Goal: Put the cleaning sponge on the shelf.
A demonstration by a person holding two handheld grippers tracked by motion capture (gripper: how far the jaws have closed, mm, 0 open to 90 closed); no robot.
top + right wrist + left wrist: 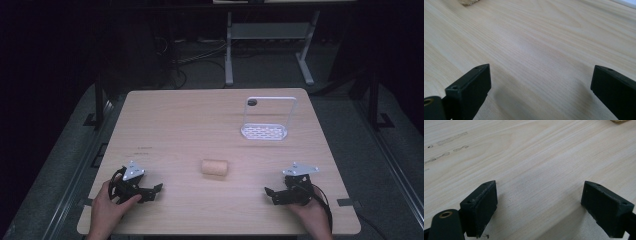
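In the left gripper view the two black fingers [480, 207] stand wide apart with only bare wood grain between them; they hold nothing. The right gripper view shows the same: its fingers [471, 87] are spread wide over bare wood and grip nothing.

From the high view, the left gripper [152, 191] rests low at the near left of the bench [170, 120], held in the person's left hand [107, 210], its fingers pointing right toward the middle. The right gripper [272, 194] sits at the near right, held in the right hand [312, 212], its fingers pointing left, so the two face each other across the near part of the bench. Each carries a grey three-cornered plate on top.

Between them, a little farther from the person, lies a small tan roll [215, 168] on its side, well apart from both grippers and touched by neither. A sliver of it shows at the top right edge of the left gripper view [620, 120] and at the top left edge of the right gripper view [469, 2].

Farther off, on the far right part of the bench, stands a white rack [264, 131] with a perforated base and a tall upright loop frame. A few faint dark marks lie on the wood left of centre.
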